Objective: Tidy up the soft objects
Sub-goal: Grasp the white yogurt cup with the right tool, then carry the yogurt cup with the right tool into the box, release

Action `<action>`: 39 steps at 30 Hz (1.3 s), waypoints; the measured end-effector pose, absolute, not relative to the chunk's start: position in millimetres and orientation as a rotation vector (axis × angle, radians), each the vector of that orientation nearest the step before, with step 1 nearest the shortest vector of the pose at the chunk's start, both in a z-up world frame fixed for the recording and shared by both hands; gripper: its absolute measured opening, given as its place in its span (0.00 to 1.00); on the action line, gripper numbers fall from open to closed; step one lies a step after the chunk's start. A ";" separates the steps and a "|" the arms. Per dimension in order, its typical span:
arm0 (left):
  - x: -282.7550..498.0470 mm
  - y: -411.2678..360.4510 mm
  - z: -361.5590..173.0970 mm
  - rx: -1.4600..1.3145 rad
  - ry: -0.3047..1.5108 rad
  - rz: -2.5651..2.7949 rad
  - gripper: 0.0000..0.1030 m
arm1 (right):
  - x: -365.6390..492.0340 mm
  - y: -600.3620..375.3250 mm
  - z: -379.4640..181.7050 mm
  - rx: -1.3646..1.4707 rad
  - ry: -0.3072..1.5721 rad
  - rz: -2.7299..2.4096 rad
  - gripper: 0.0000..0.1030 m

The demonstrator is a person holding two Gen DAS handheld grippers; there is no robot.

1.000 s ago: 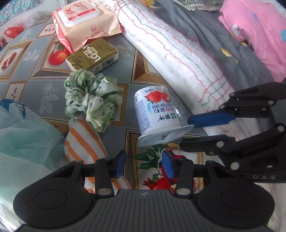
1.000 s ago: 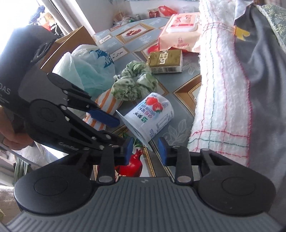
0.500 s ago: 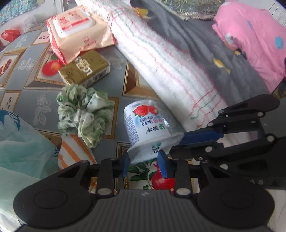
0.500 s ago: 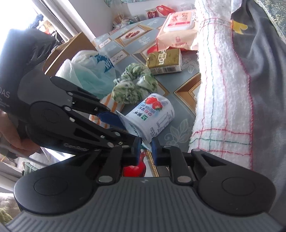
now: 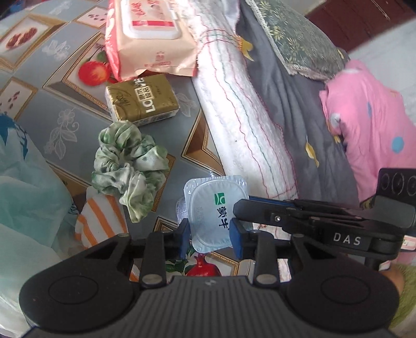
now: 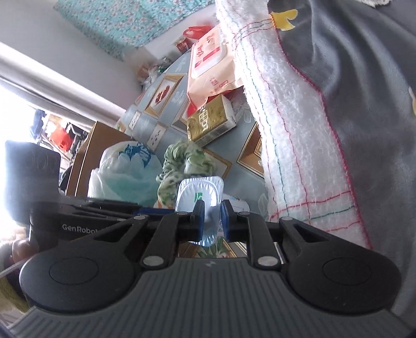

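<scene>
Left gripper: fingers pressed on both sides of the yogurt cup.
Right gripper: fingers squeezed tight on the cup's foil rim.
Yogurt cup: held between both grippers, foil lid facing the cameras.
Scrunchie: green, on the desk just beyond the cup.
Gold pack: farther back.
Wipes: farthest.

you're working in a lived-in home: a fruit-print tablecloth is covering the table, a wet-wipes pack and a gold tissue pack are lying on it, folded bedding is piling up alongside, and a floral curtain is hanging behind
</scene>
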State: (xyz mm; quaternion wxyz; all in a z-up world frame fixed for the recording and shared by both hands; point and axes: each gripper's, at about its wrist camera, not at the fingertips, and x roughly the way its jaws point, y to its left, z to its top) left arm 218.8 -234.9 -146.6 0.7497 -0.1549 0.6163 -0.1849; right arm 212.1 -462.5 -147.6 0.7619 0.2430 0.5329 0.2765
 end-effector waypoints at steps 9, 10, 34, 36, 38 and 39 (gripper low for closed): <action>215.5 -241.8 -140.0 -0.320 1.333 -0.383 0.31 | 212.7 -458.6 -143.7 0.542 1.174 0.555 0.15; 215.0 -243.2 -138.9 -0.318 1.331 -0.382 0.31 | 212.4 -459.0 -142.3 0.542 1.175 0.550 0.15; 156.3 -148.0 -30.8 -0.460 1.142 -0.284 0.31 | 183.9 -365.2 -27.4 0.520 1.054 0.661 0.15; 143.2 -119.8 -18.9 -0.478 1.120 -0.248 0.31 | 179.7 -335.9 -16.5 0.515 1.049 0.701 0.15; 128.4 -88.7 -6.1 -0.499 1.096 -0.206 0.31 | 174.4 -302.5 -5.5 0.511 1.046 0.746 0.15; 120.1 -71.9 0.5 -0.509 1.085 -0.183 0.31 | 171.6 -285.4 -0.7 0.511 1.045 0.771 0.15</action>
